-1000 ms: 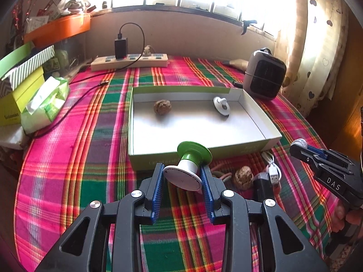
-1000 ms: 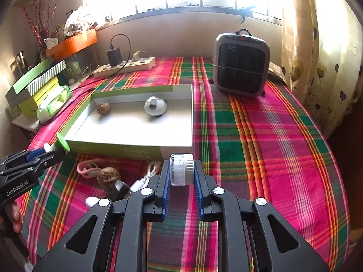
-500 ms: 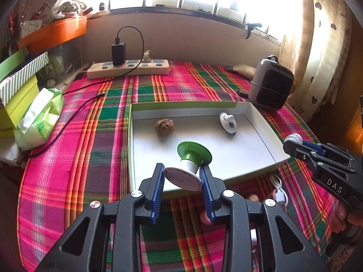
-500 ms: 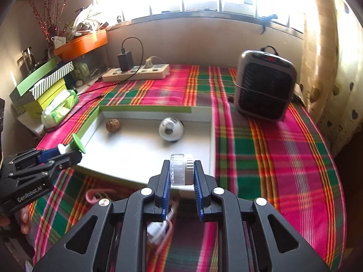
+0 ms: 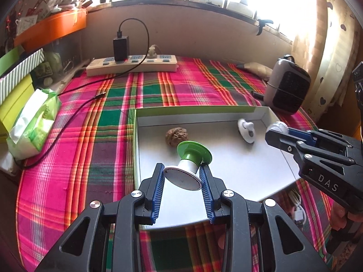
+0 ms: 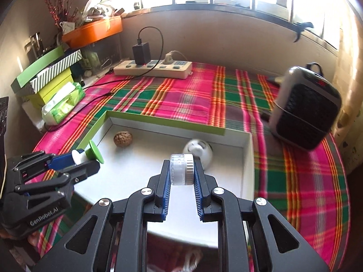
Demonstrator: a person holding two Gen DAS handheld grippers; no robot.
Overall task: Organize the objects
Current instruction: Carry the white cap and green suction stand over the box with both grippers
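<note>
Left gripper clamps green-capped spool | over tray

My left gripper and right gripper are matte black plastic frames with triangular cut-outs, silver round screws and ribbed blue finger pads. White lettering reads "DAS" on one, "GenRobot.AI" on the other.
</note>
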